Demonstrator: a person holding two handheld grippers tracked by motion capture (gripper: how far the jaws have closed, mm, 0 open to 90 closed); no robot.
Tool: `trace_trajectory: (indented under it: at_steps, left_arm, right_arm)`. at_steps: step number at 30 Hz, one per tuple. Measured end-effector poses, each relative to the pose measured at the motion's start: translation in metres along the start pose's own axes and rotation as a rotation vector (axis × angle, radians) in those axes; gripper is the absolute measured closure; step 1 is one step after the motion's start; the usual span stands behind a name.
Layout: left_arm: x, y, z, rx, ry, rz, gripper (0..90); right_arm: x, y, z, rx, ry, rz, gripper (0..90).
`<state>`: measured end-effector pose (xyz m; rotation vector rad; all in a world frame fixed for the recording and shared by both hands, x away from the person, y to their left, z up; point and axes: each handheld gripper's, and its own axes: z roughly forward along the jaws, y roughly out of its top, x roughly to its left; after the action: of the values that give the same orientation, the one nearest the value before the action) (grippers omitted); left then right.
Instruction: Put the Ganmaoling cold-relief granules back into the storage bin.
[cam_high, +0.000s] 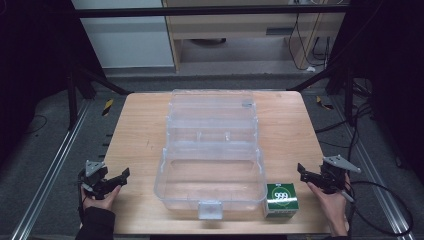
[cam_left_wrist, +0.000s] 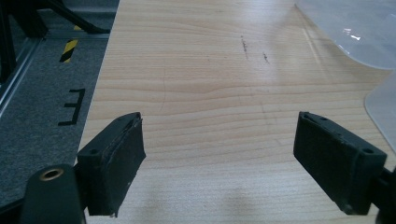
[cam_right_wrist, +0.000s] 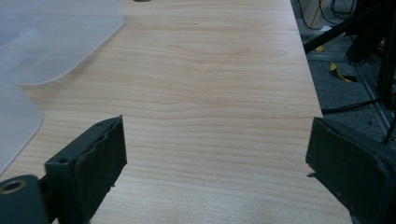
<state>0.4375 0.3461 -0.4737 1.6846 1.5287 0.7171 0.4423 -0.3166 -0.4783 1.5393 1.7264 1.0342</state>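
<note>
Resting at table (cam_high: 140, 150) edges, L gripper (cam_high: 122, 176) and R gripper (cam_high: 302, 171) are held w/ jaws apart, nothing clamped; clear box (cam_high: 212, 155) and green carton (cam_high: 281, 198) are positioned between them

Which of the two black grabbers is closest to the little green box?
The right gripper. It sits just beside the green box near the table's front right corner, while the left gripper is across the clear plastic case.

The surface (cam_high: 140, 150) was pale wood with fine grain lines. At its centre, the storage box (cam_high: 212, 150) was clear and colourless. At 5 o'clock, the small carton (cam_high: 281, 199) was green and white with "999". Each gripper, left gripper (cam_high: 120, 177) and right gripper (cam_high: 304, 172), was black.
</note>
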Motion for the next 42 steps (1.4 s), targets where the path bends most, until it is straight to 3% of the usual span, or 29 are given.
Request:
trace_trajectory:
  at_steps: [4,7,12,13,19,24,31,35,40,41,42]
  left_arm:
    - [-0.003,0.001,-0.002,0.003,0.005,0.011,18.2]
    - [-0.004,0.001,-0.002,0.012,0.008,0.02,18.6]
    - [-0.006,0.0,-0.002,0.021,0.012,0.03,18.8]
    - [-0.007,0.0,-0.002,0.024,0.013,0.031,18.8]
    - [-0.007,0.0,-0.001,0.027,0.017,0.03,18.8]
    - [-0.008,0.0,0.0,0.033,0.015,0.036,19.3]
    - [-0.009,0.0,0.001,0.04,0.015,0.04,19.7]
    - [-0.009,0.0,0.001,0.043,0.011,0.047,19.7]
    - [-0.01,-0.001,0.003,0.051,0.009,0.056,19.8]
    - [-0.011,-0.001,0.003,0.052,0.01,0.057,19.8]
    - [-0.011,-0.001,0.003,0.053,0.01,0.058,19.8]
  right_arm:
    - [0.003,0.002,-0.006,0.008,0.001,-0.035,3.3]
    - [0.003,0.005,-0.012,-0.019,0.019,-0.019,4.7]
    - [0.007,0.012,-0.02,-0.039,0.057,-0.032,7.8]
    - [0.01,0.015,-0.022,-0.044,0.084,-0.052,8.6]
    - [0.019,0.03,-0.03,-0.065,0.109,-0.115,8.7]
    - [0.02,0.046,-0.036,-0.095,0.138,-0.132,8.8]
    - [0.024,0.079,-0.053,-0.122,0.161,-0.209,7.9]
    - [0.027,0.089,-0.058,-0.12,0.185,-0.242,6.6]
    - [0.035,0.099,-0.062,-0.088,0.23,-0.327,6.4]
    - [0.038,0.101,-0.062,-0.063,0.254,-0.365,6.9]
    - [0.038,0.101,-0.062,-0.063,0.254,-0.365,6.9]
